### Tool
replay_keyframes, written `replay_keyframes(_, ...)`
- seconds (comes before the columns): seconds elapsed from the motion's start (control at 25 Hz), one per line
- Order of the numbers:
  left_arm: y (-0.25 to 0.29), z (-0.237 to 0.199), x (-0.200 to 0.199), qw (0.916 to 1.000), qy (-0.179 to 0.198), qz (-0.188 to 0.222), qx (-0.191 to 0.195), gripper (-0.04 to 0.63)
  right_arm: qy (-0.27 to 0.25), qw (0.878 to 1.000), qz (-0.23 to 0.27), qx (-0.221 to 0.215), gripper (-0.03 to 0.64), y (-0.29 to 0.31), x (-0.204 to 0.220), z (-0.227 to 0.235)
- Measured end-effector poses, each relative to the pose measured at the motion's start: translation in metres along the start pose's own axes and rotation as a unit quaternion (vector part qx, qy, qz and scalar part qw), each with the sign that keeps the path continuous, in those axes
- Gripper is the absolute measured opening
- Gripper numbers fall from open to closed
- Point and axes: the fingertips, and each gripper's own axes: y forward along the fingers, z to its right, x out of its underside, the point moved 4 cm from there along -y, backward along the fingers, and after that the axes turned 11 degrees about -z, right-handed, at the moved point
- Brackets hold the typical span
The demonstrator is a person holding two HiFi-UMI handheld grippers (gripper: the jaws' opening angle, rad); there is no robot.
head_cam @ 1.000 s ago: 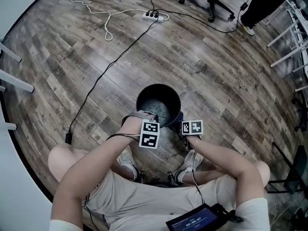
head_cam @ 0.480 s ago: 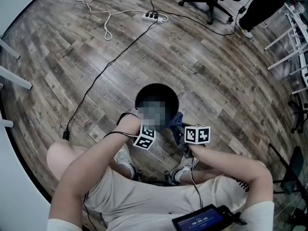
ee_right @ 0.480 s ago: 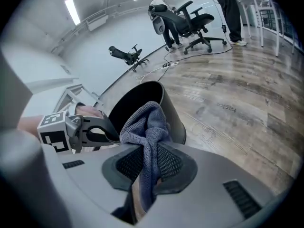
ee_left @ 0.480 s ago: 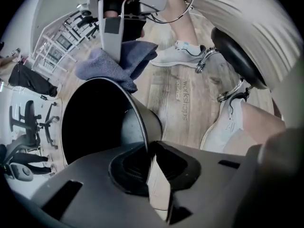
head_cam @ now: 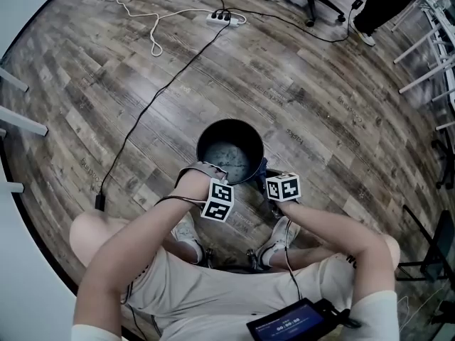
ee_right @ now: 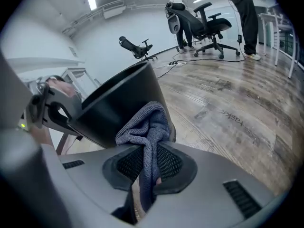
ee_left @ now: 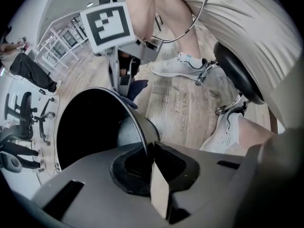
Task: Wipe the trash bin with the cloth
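bin (head_cam: 200, 148) on floor (head_cam: 320, 105) | cloth (ee_right: 148, 125) at bin's right | power strip (head_cam: 227, 18) behind

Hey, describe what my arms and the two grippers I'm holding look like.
Both the left gripper and right gripper have dark grey moulded bodies, black mesh-textured fingers and a white cube with black square markers. Thin dark cables trail from both. Short white sleeves only. The left jaws have just been closing, the black trash bin's rim between them.

The head view looked steeply down over the left gripper (head_cam: 215, 170) and right gripper (head_cam: 266, 176); gripper views faced along their jaws, close on the shared bin (head_cam: 229, 151).
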Motion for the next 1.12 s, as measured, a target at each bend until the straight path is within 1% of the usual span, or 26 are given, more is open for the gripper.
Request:
replay_keyframes(0.08,0.000,0.000,-0.002,1.0000,-0.006,0.003,0.003,0.032,0.000,1.000,-0.003,0.007,0.054,0.018,0.005,0.012)
replay_keyframes(0.28,-0.002,-0.005,-0.009,0.9991,-0.030,0.024,0.016,0.032,0.070,0.997,-0.013,-0.002,0.054,0.060,0.014,0.041)
replay_keyframes(0.44,-0.002,-0.006,-0.014,0.9981,-0.047,0.032,0.024,0.031,0.077,0.997,-0.029,0.006,0.054,0.094,0.026,0.057)
replay_keyframes(0.56,-0.001,-0.010,-0.015,0.9980,-0.051,0.032,0.021,0.031,0.116,0.992,-0.047,-0.005,0.054,0.116,0.034,0.069)
replay_keyframes(0.6,-0.001,-0.010,-0.016,0.9980,-0.052,0.032,0.020,0.031,0.118,0.992,-0.051,-0.014,0.054,0.119,0.034,0.072)
replay_keyframes(0.68,-0.001,-0.011,-0.016,0.9978,-0.055,0.032,0.018,0.031,0.094,0.993,-0.066,-0.024,0.054,0.121,0.031,0.075)
replay_keyframes(0.72,-0.001,-0.010,-0.016,0.9977,-0.056,0.032,0.018,0.031,0.081,0.993,-0.078,-0.023,0.054,0.120,0.030,0.074)
replay_keyframes(0.8,-0.002,-0.008,-0.016,0.9974,-0.061,0.032,0.020,0.032,0.070,0.993,-0.094,0.000,0.054,0.111,0.029,0.073)
replay_keyframes(0.88,-0.002,-0.009,-0.015,0.9975,-0.064,0.026,0.014,0.036,0.077,0.992,-0.094,0.032,0.054,0.088,0.026,0.070)
replay_keyframes(0.92,-0.002,-0.009,-0.013,0.9980,-0.059,0.019,0.007,0.065,0.086,0.992,-0.089,0.039,0.054,0.075,0.026,0.067)
replay_keyframes(1.0,-0.001,-0.010,-0.003,0.9991,-0.041,0.005,-0.008,0.106,0.097,0.992,-0.080,0.032,0.054,0.047,0.026,0.054)
replay_keyframes(1.12,0.002,-0.006,0.014,0.9998,-0.019,-0.007,-0.009,0.121,0.091,0.993,-0.068,0.007,0.054,0.001,0.024,0.027)
